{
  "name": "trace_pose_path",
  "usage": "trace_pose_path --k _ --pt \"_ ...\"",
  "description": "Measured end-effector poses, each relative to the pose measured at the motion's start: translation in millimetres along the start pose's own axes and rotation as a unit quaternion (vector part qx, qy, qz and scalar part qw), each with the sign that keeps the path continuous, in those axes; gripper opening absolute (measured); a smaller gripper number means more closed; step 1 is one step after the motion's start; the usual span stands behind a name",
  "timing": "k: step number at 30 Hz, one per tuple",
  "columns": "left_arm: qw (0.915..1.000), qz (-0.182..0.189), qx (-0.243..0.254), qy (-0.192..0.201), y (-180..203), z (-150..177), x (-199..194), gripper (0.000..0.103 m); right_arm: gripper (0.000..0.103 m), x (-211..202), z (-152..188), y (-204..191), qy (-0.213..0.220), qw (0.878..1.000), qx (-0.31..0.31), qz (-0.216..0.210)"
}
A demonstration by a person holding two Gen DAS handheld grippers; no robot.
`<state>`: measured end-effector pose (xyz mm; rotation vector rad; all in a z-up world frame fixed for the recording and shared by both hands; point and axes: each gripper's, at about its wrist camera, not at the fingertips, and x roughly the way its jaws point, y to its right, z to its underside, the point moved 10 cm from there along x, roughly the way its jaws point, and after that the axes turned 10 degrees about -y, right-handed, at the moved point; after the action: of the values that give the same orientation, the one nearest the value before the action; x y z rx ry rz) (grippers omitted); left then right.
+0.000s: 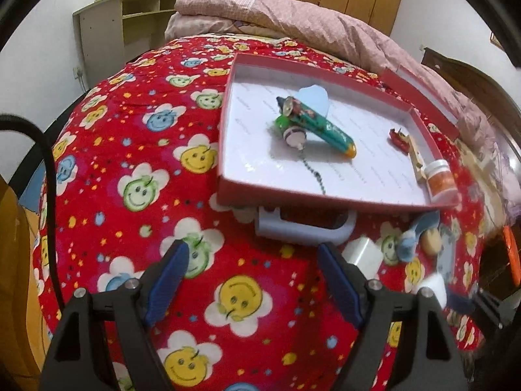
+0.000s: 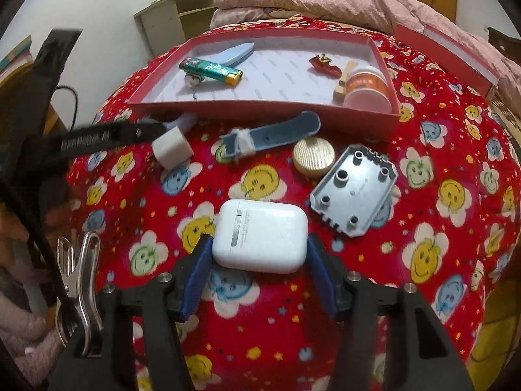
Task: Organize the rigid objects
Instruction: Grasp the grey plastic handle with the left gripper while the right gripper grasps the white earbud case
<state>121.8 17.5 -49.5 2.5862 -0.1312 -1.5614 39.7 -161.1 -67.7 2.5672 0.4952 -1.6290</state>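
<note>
In front of the red box (image 2: pixel 260 110), on the bed, your right hand-held gripper (image 2: pixel 257 254) brackets the white earbud case (image 2: pixel 260 236), contact unclear; your left hand-held gripper (image 1: pixel 252 270) is spread, empty.

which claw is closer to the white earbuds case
Right. The right claw has its fingers on either side of the white earbuds case, at its near end. The left claw hangs open over bare blanket near the red box, off to the case's left.

In the right wrist view, the box (image 2: pixel 267 115) sits upper centre (lighter (image 2: pixel 211 70) inside, left), earbud case (image 2: pixel 260 236) lower centre, metal plate (image 2: pixel 353 195) to its right.
</note>
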Motion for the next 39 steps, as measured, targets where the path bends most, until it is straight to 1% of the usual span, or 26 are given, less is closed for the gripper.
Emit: trace_pose_path --k 4,7,11,13,17,20,26,29,31,32,35,36,39 --pt "0.9995 0.025 -0.02 -0.001 6 -6 1 0.089 0.058 -1 4 -1 0.001 1.0 -0.002 -0.004" --pt "0.9993 0.028 -0.023 -0.002 10 -8 2 0.089 0.058 -2 5 0 0.004 1.0 -0.002 -0.007" --pt "0.9997 0.016 -0.016 -0.005 19 -9 6 0.09 0.058 -3 5 0 0.01 1.0 -0.001 -0.012" --pt "0.9999 0.004 -0.01 -0.004 23 -9 9 0.092 0.058 -3 5 0 0.012 1.0 -0.001 -0.015" --pt "0.9997 -0.024 0.009 0.002 33 -9 14 0.092 0.058 -4 6 1 0.016 1.0 0.0 -0.018" --pt "0.999 -0.042 0.015 0.005 35 -9 16 0.092 0.059 -5 7 0 0.019 1.0 0.001 -0.021" --pt "0.9987 -0.041 0.029 0.004 37 -3 14 0.092 0.058 -5 6 0 0.022 0.999 0.002 -0.023" --pt "0.9985 -0.032 0.045 0.001 37 4 11 0.091 0.059 -5 6 0 0.023 0.999 0.002 -0.023" --pt "0.998 -0.035 0.053 0.003 36 7 9 0.085 0.059 -5 6 0 0.023 1.0 0.001 -0.022" --pt "0.9978 -0.036 0.055 0.002 35 8 9 0.084 0.059 -5 6 1 0.023 0.999 0.002 -0.022" --pt "0.998 -0.029 0.055 0.001 33 10 6 0.08 0.059 -5 6 0 0.023 1.0 0.002 -0.021" --pt "0.9981 -0.03 0.053 0.001 31 10 6 0.077 0.059 -5 6 0 0.023 1.0 0.002 -0.02" --pt "0.9983 -0.022 0.054 0.0 30 10 4 0.075 0.059 -5 6 0 0.023 1.0 0.003 -0.021"
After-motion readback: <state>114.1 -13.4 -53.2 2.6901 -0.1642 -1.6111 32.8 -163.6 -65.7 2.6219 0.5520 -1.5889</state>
